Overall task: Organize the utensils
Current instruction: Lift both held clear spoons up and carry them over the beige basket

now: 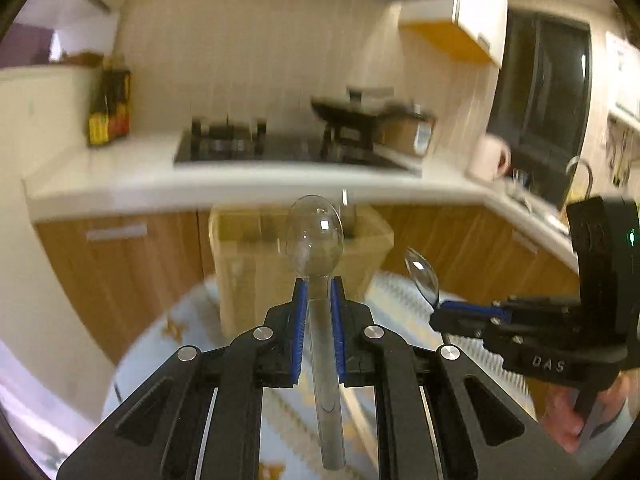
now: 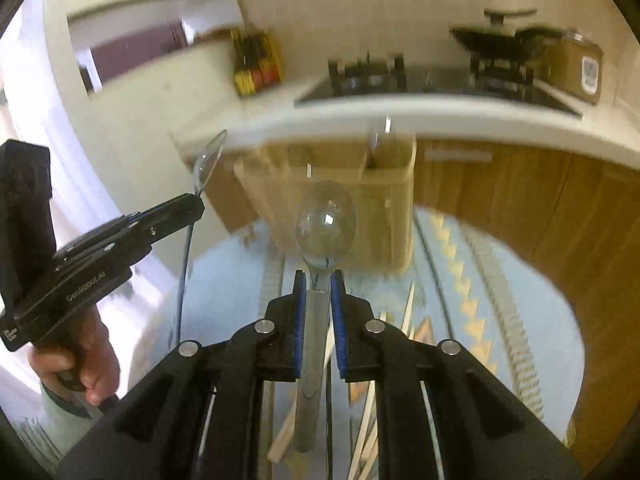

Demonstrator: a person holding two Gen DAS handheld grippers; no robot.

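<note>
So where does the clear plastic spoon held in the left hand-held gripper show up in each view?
Left wrist view: the clear plastic spoon stands at centre, clamped in the left hand-held gripper.
Right wrist view: the same spoon is at upper left, seen edge-on.
Shared landmark: the beige plastic utensil holder behind it.

Two clear plastic spoons (image 1: 315,236) (image 2: 326,226), bowls up, before a beige utensil box (image 1: 256,248).

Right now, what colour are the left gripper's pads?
Blue, on black fingers. The pads clamp a clear spoon; clearest in the left wrist view.
</note>
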